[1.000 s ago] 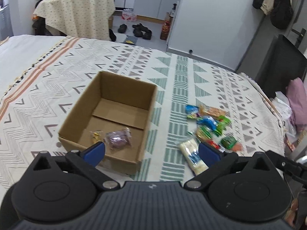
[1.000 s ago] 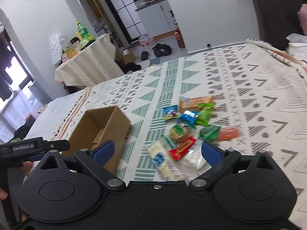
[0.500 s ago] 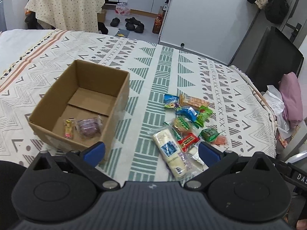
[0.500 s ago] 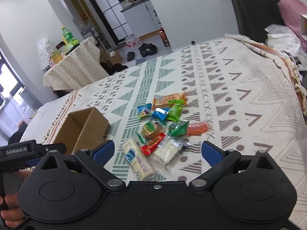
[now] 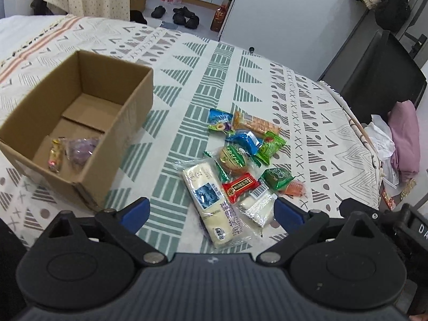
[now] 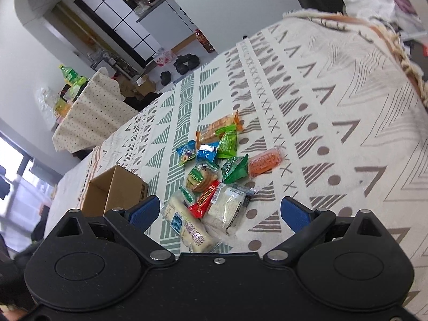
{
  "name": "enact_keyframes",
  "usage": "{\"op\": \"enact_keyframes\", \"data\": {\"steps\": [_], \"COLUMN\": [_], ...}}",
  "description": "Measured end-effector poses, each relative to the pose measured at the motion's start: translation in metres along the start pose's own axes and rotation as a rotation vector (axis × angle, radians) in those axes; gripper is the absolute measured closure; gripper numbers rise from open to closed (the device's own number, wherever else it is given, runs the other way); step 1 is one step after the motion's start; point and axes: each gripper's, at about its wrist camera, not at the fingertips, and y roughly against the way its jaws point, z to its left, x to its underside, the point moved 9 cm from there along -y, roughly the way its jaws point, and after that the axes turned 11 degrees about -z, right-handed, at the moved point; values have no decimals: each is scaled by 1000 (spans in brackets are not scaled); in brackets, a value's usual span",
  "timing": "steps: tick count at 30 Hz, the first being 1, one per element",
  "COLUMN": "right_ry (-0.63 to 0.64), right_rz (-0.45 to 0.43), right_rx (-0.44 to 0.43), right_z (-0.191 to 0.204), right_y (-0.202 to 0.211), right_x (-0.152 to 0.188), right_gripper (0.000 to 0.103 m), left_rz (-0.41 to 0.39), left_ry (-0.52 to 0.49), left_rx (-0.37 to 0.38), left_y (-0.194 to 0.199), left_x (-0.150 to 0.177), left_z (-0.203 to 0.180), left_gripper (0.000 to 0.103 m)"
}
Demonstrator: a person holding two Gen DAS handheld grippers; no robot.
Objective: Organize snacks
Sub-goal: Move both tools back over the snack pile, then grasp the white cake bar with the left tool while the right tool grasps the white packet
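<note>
An open cardboard box (image 5: 128, 107) sits on the patterned bed cover; it shows again in the right wrist view (image 6: 117, 190). Inside lie a purple wrapped snack (image 5: 80, 148) and a small yellow one (image 5: 55, 157). A pile of several snack packets lies to its right: a long white bar (image 5: 211, 200), a red packet (image 5: 240, 187), green ones (image 5: 271, 147) and a blue one (image 5: 244, 139). My left gripper (image 5: 211, 211) is open and empty just above the white bar. My right gripper (image 6: 219, 211) is open and empty over the near end of the pile (image 6: 214, 171).
The bed cover (image 5: 307, 112) ends at the right, where pink cloth and a plastic bag (image 5: 401, 139) lie beside a dark chair (image 5: 379, 75). A clothed table (image 6: 91, 107) with bottles stands beyond the bed. Shoes (image 5: 184, 16) lie on the floor.
Both grippers have swung from the box towards the snack pile and come closer to it. The box has slid left in both views. Both jaws stay open.
</note>
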Motion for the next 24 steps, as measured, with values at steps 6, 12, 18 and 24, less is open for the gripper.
{"op": "enact_keyframes", "data": {"steps": [6,12,18,24], "right_ry": [-73,-130,-167,-186], "right_rz": [15,38,75,117], "right_rx": [12,32,56,53], "right_z": [-9,-16,-24,-24], "right_y": [-14,-30,-49,-68], "right_x": [0,4,10,20], "right_gripper": [9,16,24,34], "left_rz": [32,90,131,166], "left_ry": [36,83,121,159], "left_rx": [-1,4,-8,-26], "left_y": [-23,-48,-72,-92], "left_x": [8,23,35,43], "left_z": [-2,-4,-2,5], "left_gripper": [21,38,46,53]}}
